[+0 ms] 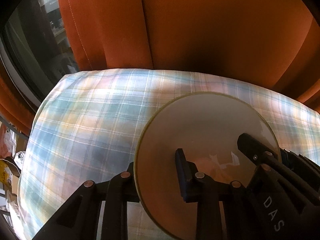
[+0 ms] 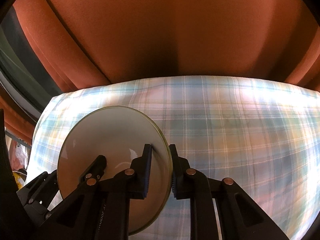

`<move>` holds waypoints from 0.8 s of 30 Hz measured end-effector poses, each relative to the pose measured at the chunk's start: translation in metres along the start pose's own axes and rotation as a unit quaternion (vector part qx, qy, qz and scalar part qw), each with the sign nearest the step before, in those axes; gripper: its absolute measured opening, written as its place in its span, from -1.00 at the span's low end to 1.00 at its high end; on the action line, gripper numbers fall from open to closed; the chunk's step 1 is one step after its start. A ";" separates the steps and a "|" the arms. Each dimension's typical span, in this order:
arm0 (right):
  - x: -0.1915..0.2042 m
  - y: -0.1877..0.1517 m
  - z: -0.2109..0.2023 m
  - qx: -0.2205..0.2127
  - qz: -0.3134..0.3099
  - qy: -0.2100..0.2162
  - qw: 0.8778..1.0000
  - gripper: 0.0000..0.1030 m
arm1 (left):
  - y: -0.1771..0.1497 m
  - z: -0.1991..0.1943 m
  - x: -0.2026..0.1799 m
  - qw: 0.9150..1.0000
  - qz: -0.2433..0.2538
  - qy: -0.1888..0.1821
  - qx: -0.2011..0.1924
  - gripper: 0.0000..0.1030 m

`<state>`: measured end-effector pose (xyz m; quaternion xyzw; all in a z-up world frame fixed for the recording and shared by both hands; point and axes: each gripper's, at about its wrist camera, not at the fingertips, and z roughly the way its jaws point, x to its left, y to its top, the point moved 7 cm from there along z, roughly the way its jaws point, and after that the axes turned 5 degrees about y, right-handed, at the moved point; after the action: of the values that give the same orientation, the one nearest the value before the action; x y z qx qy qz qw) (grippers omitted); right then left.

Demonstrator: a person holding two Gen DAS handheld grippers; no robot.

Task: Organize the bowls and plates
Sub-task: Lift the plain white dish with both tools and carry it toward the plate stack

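A cream bowl (image 1: 200, 124) with a thin yellow-green rim is tilted over a plaid cloth, and both grippers hold it from opposite sides. My left gripper (image 1: 158, 170) is shut on the bowl's left rim, with one finger (image 1: 183, 172) inside the bowl and the other outside, partly hidden by the wall. In the right wrist view my right gripper (image 2: 161, 160) is shut on the right rim of the bowl (image 2: 112, 132), one pad inside and one outside. Each view also shows the other gripper's finger inside the bowl, the right gripper's finger (image 1: 254, 148) and the left gripper's finger (image 2: 96, 166).
The pale blue, pink and yellow plaid cloth (image 1: 90, 120) covers a soft, rounded surface under the bowl. Orange upholstery (image 1: 180, 30) rises right behind it. A dark glass pane (image 1: 36, 50) stands at the left, with bags and clutter (image 1: 10, 160) below it.
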<state>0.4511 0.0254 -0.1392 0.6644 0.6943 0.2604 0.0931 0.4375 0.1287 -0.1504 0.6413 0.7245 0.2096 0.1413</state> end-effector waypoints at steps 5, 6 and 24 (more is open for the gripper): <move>0.007 0.001 -0.010 -0.005 -0.005 0.000 1.000 -0.60 | 0.001 -0.014 0.007 1.000 -0.002 -0.001 -0.007 -0.52; 0.009 0.002 -0.013 -0.002 -0.006 -0.001 1.000 -0.60 | 0.002 -0.019 0.008 1.000 -0.003 -0.001 -0.010 -0.52; 0.059 0.007 -0.114 -0.048 -0.028 0.002 0.998 -0.60 | -0.003 -0.118 0.047 0.998 -0.024 -0.008 -0.050 -0.51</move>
<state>0.3975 0.0556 -0.0267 0.6387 0.6999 0.2917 0.1308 0.3722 0.1607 -0.0458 0.6171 0.7274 0.2371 0.1841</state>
